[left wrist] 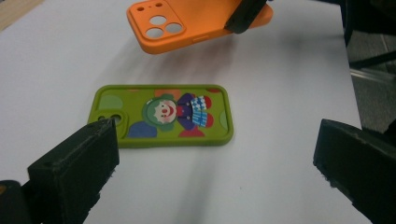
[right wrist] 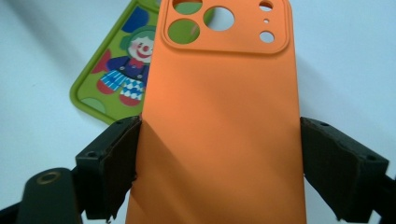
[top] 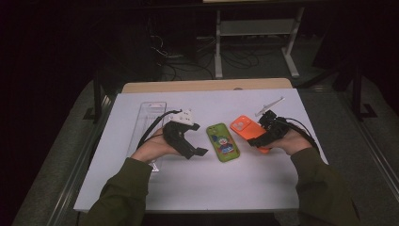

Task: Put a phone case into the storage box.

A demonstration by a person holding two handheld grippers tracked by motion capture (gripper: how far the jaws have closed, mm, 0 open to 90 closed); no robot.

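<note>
Two phone cases: right gripper [right wrist: 219, 154] clamps the orange case [right wrist: 224, 130] across its width; green case [left wrist: 161, 115] lies lengthwise ahead of the left gripper [left wrist: 215, 163], jaws apart.

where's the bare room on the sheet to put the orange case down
Widest bare patch: the near strip of the white sheet, below the green case. Also bare beyond the orange case. Crowded: the middle, between the left gripper and right gripper.
</note>
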